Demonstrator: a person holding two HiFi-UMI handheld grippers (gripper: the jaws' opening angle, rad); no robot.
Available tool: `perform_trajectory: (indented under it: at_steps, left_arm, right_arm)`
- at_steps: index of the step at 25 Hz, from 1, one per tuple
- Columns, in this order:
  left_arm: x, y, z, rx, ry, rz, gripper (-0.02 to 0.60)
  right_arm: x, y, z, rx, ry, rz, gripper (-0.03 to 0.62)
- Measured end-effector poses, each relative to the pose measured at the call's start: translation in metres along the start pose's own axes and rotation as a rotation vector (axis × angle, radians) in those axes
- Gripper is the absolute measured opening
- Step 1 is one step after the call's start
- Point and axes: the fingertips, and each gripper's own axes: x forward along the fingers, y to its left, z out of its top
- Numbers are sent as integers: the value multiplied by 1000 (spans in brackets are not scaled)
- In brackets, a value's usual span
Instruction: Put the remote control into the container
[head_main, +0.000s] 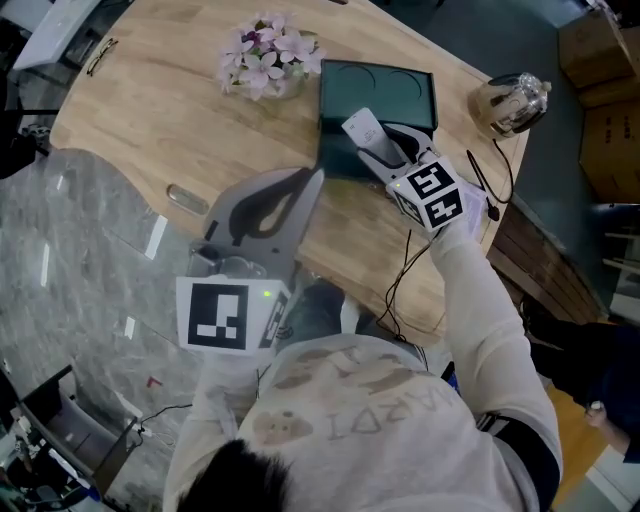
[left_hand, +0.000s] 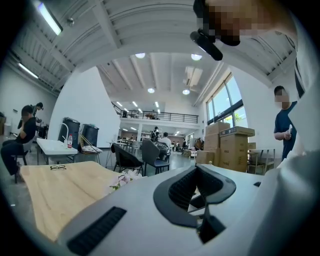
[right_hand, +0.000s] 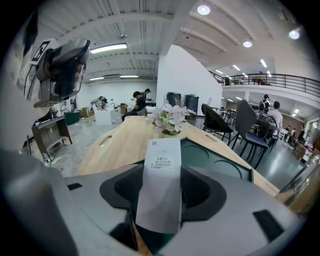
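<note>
Clamping the white remote control (head_main: 361, 130) across its middle, the right gripper (head_main: 392, 152) has its jaws closed against the remote's two long sides, with the labelled face turned up toward that gripper's camera. The remote's far end sticks out past the jaws and reaches over the near rim of the dark green container (head_main: 395, 90), an open rectangular box with two round impressions in its floor; whether the remote touches the rim cannot be told. The left gripper (head_main: 310, 186) lies low over the wooden table (head_main: 150, 120) just to the left of the container's near corner, its jaws drawn together with nothing between them, its tip pointing toward the box but apart from the remote. A bunch of pale pink flowers (head_main: 268, 58) stands just beyond the container's left corner, and a clear glass jar (head_main: 512, 102) sits on the table's edge well to the right. A black cable (head_main: 402, 275) trails across the table beneath the right forearm. A pair of glasses (head_main: 100, 56) rests at the far left end.
</note>
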Motion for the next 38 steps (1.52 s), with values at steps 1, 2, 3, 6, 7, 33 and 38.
perform_trajectory:
  at_steps: [1, 2, 3, 6, 7, 33, 38]
  left_arm:
    - [1, 3, -1, 0, 2, 3, 0]
    - [2, 5, -3, 0, 4, 6, 0]
    - [2, 8, -4, -1, 8, 9, 0]
    - [5, 14, -7, -2, 17, 16, 0]
    - [6, 16, -8, 0, 15, 17, 0]
    - [21, 27, -23, -12, 47, 23, 0]
    - [17, 24, -21, -5, 48, 23, 0]
  right_arm:
    - [5, 1, -5, -6, 20, 10, 244]
    - [9, 1, -10, -13, 40, 21, 244]
    - [13, 2, -15, -21, 60, 32, 244]
    - [26, 3, -28, -43, 119, 67, 244]
    - [30, 3, -31, -50, 139, 79, 244]
    - [74, 13, -76, -63, 421, 284, 245]
    - [69, 12, -74, -95, 417, 266, 245]
